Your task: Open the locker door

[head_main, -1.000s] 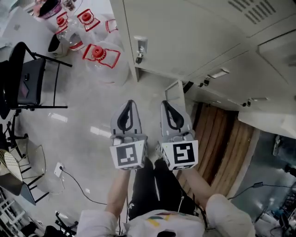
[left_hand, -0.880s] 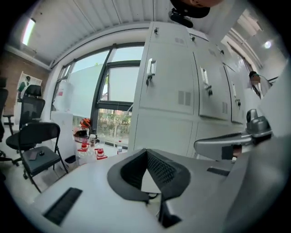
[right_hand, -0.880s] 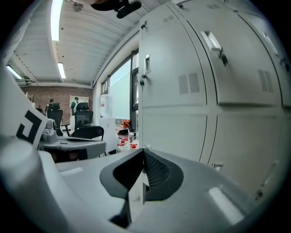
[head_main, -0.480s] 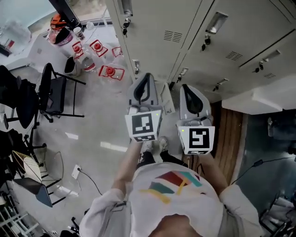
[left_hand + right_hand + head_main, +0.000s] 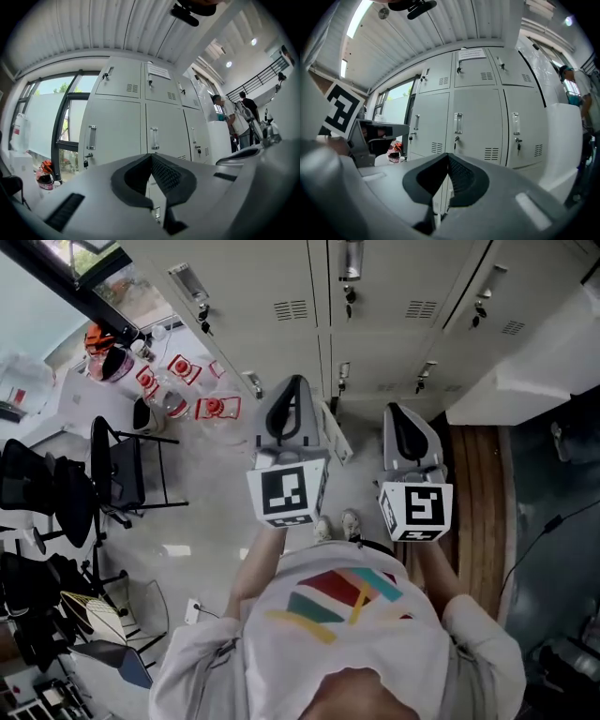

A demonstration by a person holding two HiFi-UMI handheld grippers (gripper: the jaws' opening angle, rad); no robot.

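1. The locker door (image 5: 476, 124) belongs to the grey locker bank (image 5: 394, 296) straight ahead of both grippers. Every door in view is shut. I can't tell which one is the target. The mid-row centre door sits dead ahead of the right gripper.
2. The door is flat painted sheet metal, pale grey and smooth. A slim upright handle (image 5: 458, 123) sits near its left edge, with a lock (image 5: 456, 138) below it that looks to have a key in it. There are louvre slots (image 5: 491, 153) low down.
3. The left gripper (image 5: 293, 385) has its fingers pressed fully together with nothing between them. The right gripper (image 5: 396, 413) is the same. Both point level at the bank and are well apart from it, with no contact.
4. Risks, as I judge them:
   - The handle is narrow and slick, so closed fingers can't hook it; they need to open before the approach.
   - A locked latch would mean pulling bends the thin sheet or slips the grip. The key may need turning first.
   - The neighbouring handles look identical, so it's easy to grab the wrong door.
   - The door swing could hit the other gripper if it stays alongside.
5. The finger pads are dark rubber, ribbed, in a V-shaped recess. The gripper shells are smooth grey plastic.
6. Further out is a glossy pale floor (image 5: 187, 531). Clear jugs with red caps (image 5: 216, 409) and black chairs (image 5: 112, 470) stand to the left, and wooden planks (image 5: 478, 493) lie to the right.
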